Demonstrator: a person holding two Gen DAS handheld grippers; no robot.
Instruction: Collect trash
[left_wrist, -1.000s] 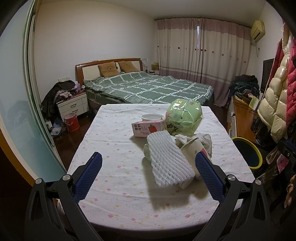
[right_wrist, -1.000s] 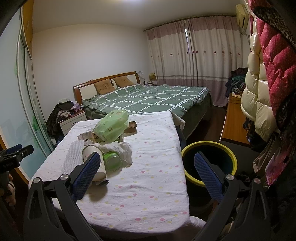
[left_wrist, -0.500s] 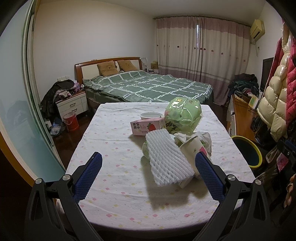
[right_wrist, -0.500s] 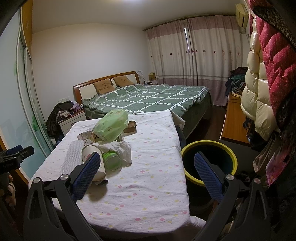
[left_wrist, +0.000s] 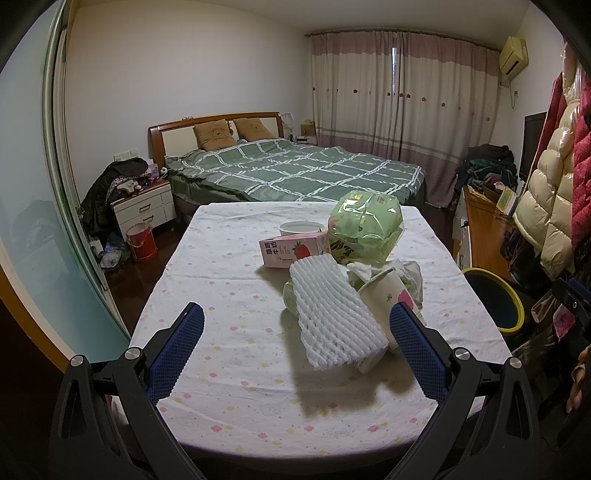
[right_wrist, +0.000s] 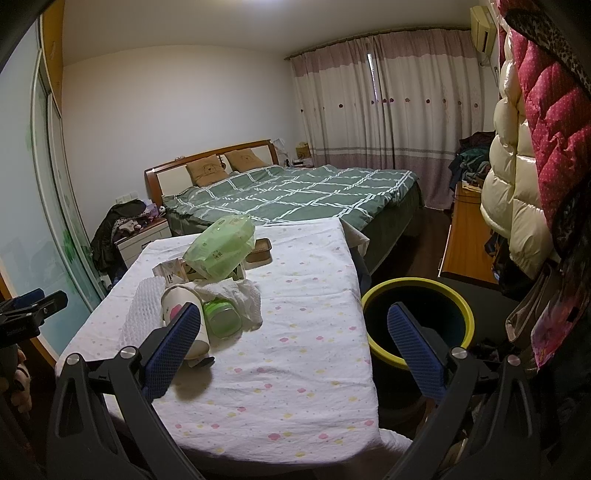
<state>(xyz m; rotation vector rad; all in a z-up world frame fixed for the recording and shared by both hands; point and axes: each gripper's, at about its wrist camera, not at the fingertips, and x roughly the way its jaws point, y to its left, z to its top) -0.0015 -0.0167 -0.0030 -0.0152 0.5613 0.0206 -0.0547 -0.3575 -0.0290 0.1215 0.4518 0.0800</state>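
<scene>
A pile of trash lies on the cloth-covered table (left_wrist: 221, 332): a white foam net sleeve (left_wrist: 334, 319), a paper cup (left_wrist: 388, 295) on its side, crumpled tissue (left_wrist: 408, 271), a pink milk carton (left_wrist: 291, 251), a green plastic bag (left_wrist: 364, 229) and a small bowl (left_wrist: 299, 227). The right wrist view shows the cup (right_wrist: 183, 312), a green container (right_wrist: 221, 317), tissue (right_wrist: 243, 295) and the green bag (right_wrist: 221, 253). My left gripper (left_wrist: 295, 350) is open and empty, just short of the foam sleeve. My right gripper (right_wrist: 291, 347) is open and empty, above the table's right edge.
A yellow-rimmed dark bin (right_wrist: 417, 321) stands on the floor right of the table; it also shows in the left wrist view (left_wrist: 493, 299). A green bed (left_wrist: 295, 173) is behind. Hanging coats (right_wrist: 524, 177) and a wooden desk (right_wrist: 467, 240) are at right. A nightstand (left_wrist: 144, 210) is at left.
My left gripper has drifted slightly back and up from the pile. The right gripper has hardly moved. Both stay open.
</scene>
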